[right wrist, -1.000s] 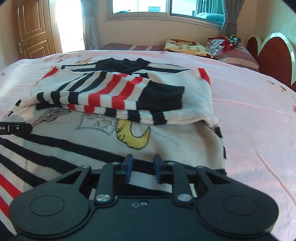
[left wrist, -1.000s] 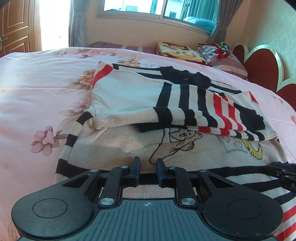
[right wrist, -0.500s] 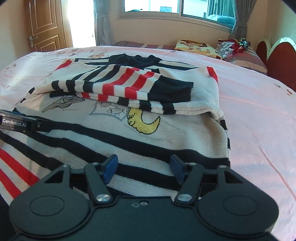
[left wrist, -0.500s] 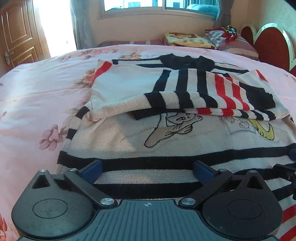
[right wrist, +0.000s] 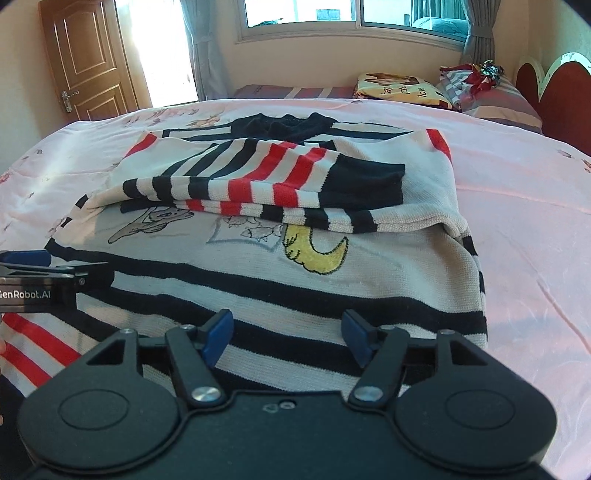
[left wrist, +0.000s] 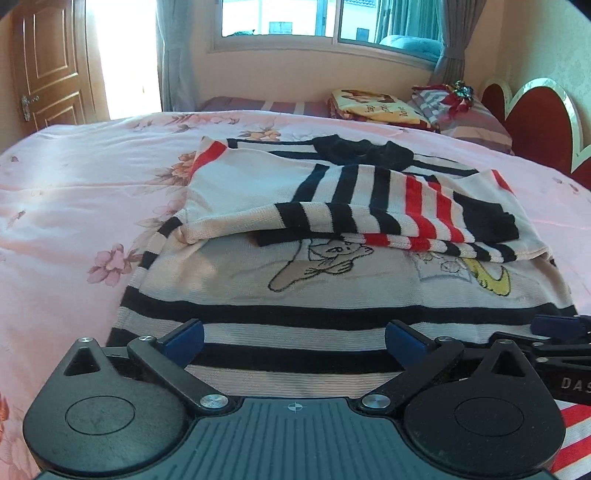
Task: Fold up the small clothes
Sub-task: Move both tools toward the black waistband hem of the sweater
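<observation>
So the cream knit sweater with black and red stripes and a cartoon print (left wrist: 332,280) is lying flat in the middle of the pink floral bedspread (left wrist: 74,206), with its hem end toward the cameras and the black collar at the far end. Both striped sleeves are folded in across the chest, one overlapping the other, covering the top of the cartoon cat and the yellow moon shape. The left gripper (left wrist: 293,338) hovers over the near hem with its blue-tipped jaws spread wide and released, nothing pinched between them, just the striped knit underneath. The right gripper (right wrist: 288,334) sits over the near right part of the hem, jaws also parted and let go, not gripping the fabric. Each one peeks into the other's view at the edge. Farther out there's a yellow printed pillow (left wrist: 373,105) and a striped one at the far side, a red heart-shaped headboard (left wrist: 532,122) on the right, and a brown wooden door (right wrist: 88,62) at the far left beside a big window (left wrist: 325,18).
</observation>
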The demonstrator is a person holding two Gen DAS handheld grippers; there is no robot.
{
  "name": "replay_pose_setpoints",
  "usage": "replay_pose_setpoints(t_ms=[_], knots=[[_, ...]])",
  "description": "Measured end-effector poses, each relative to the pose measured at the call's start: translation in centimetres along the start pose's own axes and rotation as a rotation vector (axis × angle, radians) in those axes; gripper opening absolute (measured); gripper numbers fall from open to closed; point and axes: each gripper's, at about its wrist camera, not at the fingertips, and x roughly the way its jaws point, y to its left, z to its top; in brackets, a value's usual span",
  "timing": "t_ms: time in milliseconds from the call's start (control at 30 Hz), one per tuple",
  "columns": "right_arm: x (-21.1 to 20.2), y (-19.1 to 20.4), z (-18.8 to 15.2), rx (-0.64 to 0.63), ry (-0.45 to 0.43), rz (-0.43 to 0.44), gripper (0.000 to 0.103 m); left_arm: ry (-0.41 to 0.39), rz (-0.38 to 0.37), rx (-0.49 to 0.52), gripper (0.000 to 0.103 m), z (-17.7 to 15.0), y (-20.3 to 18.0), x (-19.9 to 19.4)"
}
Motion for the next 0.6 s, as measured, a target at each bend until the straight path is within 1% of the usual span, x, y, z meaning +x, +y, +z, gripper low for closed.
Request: replay_pose_setpoints(t_ms=[33,67,100,133,167,200,233,300,367,467,533,600], knots=[[0.0,0.3,0.3,0.012,0.001,-0.003,0.064,0.009,-0.020,-0.017,0.103,0.1,0.0,0.2],[0.0,0.5,0.5,0.027,-0.003,-0.004,0.069,0.021,-0.035,-0.026,0.103,-0.1,-0.4,0.0],[-0.1,0.8,0.7,0.038,-0.007,-0.010,0.080,0.031,-0.027,-0.032,0.103,-0.1,-0.5,0.3],[0.0,1.3,0.8,0.042,-0.005,-0.031,0.083,0.038,-0.021,-0.035,0.103,-0.3,-0.6,0.7],[0.2,1.6,0.9,0.041,0.003,-0.068,0.081,0.046,-0.027,-0.036,0.103,-0.5,-0.5,1.3],[0.5,1.8,0.7,0.038,0.007,-0.089,0.081,0.057,-0.031,-0.031,0.103,-0.8,-0.4,1.9],[0.7,1.8,0.5,0.041,0.010,-0.096,0.080,0.046,-0.023,-0.005,0.103,-1.2,-0.6,2.2],[1.3,2.1,-0.3,0.047,0.019,-0.102,0.077,0.015,-0.008,0.093,0.103,-2.0,-1.2,2.2],[1.3,2.9,-1.2,-0.014,-0.005,-0.146,0.076,-0.001,-0.026,0.154,0.103,-2.7,-1.0,1.8],[0.7,2.8,-1.6,-0.013,-0.003,-0.167,0.076,0.010,-0.049,0.182,0.103,-2.6,0.0,1.1],[0.2,2.4,-2.0,-0.006,-0.004,-0.198,0.076,0.013,-0.064,0.197,0.103,-2.8,0.6,0.9],[-0.5,1.7,-2.9,0.010,-0.009,-0.215,0.078,0.018,-0.073,0.194,0.103,-2.8,1.2,0.7]])
